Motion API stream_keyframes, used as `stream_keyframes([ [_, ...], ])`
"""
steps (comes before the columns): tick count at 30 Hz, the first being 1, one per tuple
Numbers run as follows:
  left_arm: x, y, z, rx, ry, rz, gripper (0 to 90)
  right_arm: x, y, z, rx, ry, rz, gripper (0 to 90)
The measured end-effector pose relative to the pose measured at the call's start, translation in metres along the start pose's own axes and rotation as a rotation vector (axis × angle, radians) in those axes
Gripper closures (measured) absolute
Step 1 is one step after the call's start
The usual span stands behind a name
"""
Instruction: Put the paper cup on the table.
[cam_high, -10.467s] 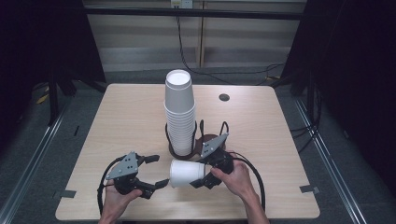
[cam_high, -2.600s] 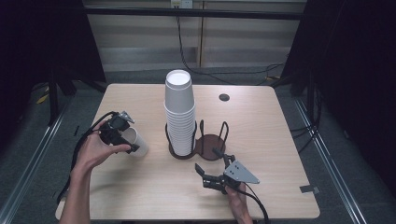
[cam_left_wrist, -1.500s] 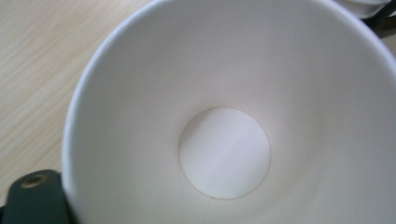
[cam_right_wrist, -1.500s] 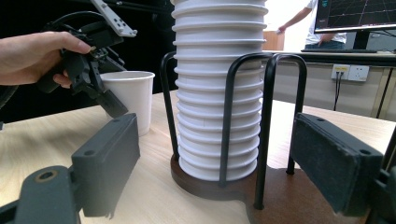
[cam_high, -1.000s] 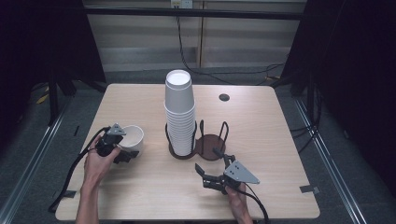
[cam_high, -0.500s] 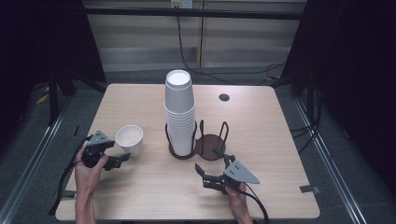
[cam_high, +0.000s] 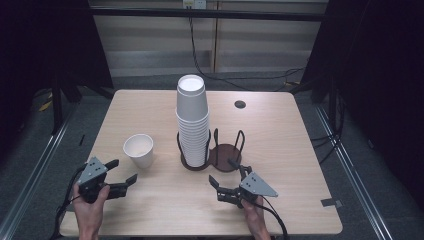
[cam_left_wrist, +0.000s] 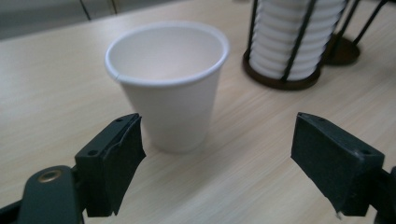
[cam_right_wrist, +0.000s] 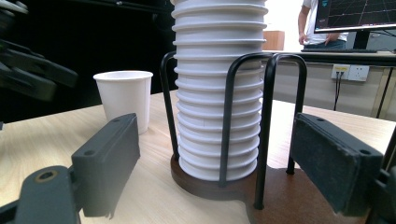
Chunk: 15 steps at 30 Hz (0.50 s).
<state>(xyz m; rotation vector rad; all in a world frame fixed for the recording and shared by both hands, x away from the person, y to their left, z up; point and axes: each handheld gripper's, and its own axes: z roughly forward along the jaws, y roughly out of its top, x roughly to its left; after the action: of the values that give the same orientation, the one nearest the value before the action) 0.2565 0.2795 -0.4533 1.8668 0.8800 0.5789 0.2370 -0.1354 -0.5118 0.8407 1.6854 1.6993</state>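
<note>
A single white paper cup (cam_high: 139, 150) (cam_left_wrist: 170, 84) (cam_right_wrist: 123, 100) stands upright on the table, left of a tall stack of white cups (cam_high: 192, 120) (cam_right_wrist: 217, 93). The stack sits in one ring of a dark wire holder (cam_high: 225, 155) (cam_right_wrist: 280, 200). My left gripper (cam_high: 122, 170) (cam_left_wrist: 224, 163) is near the front left edge, a short way back from the single cup. It is open with nothing between its jaws, which have just been closing a little. My right gripper (cam_high: 222, 171) (cam_right_wrist: 219, 172) is open and faces the holder from just in front of it.
The wooden table (cam_high: 300, 140) has a small dark round hole (cam_high: 240, 104) at its far right. Black cables trail from both grippers over the front edge. In the right gripper view a person (cam_right_wrist: 322, 23) stands far behind, by a monitor.
My left gripper has drawn back from the single cup toward the front left edge. The cup stays upright where it was. The right gripper has not moved.
</note>
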Motion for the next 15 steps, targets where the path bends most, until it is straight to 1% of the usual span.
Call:
stream_keyframes([
  [1, -0.005, 0.001, -0.001, -0.017, 0.009, -0.004, 16.5, 0.000, 0.000, 0.000, 0.000, 0.000, 0.000, 15.2],
  [2, -0.010, 0.001, 0.000, -0.028, 0.014, 0.003, 16.5, 0.000, 0.000, 0.000, 0.000, 0.000, 0.000, 15.2],
  [3, -0.015, 0.001, 0.001, -0.048, 0.009, 0.005, 16.5, 0.000, 0.000, 0.000, 0.000, 0.000, 0.000, 15.3],
  [5, -0.023, 0.001, 0.007, -0.091, -0.020, -0.027, 16.5, 0.000, 0.000, 0.000, 0.000, 0.000, 0.000, 15.2],
  [6, -0.028, 0.001, 0.010, -0.102, -0.021, -0.048, 16.4, 0.000, 0.000, 0.000, 0.000, 0.000, 0.000, 15.3],
  [8, -0.037, -0.001, 0.016, -0.128, -0.034, -0.053, 16.4, 0.000, 0.000, 0.000, 0.000, 0.000, -0.001, 15.2],
  [10, -0.043, -0.004, 0.023, -0.161, -0.066, -0.074, 16.4, 0.000, 0.000, 0.000, 0.000, 0.000, 0.000, 15.3],
  [11, -0.047, -0.006, 0.026, -0.165, -0.072, -0.072, 16.4, 0.000, 0.000, 0.000, 0.000, 0.000, -0.001, 15.3],
  [13, -0.056, -0.009, 0.034, -0.195, -0.073, -0.084, 16.1, 0.000, 0.000, 0.000, 0.000, 0.000, 0.000, 15.3],
  [15, -0.062, -0.011, 0.044, -0.192, -0.098, -0.071, 15.8, 0.000, 0.000, 0.000, 0.001, -0.001, 0.000, 15.3],
])
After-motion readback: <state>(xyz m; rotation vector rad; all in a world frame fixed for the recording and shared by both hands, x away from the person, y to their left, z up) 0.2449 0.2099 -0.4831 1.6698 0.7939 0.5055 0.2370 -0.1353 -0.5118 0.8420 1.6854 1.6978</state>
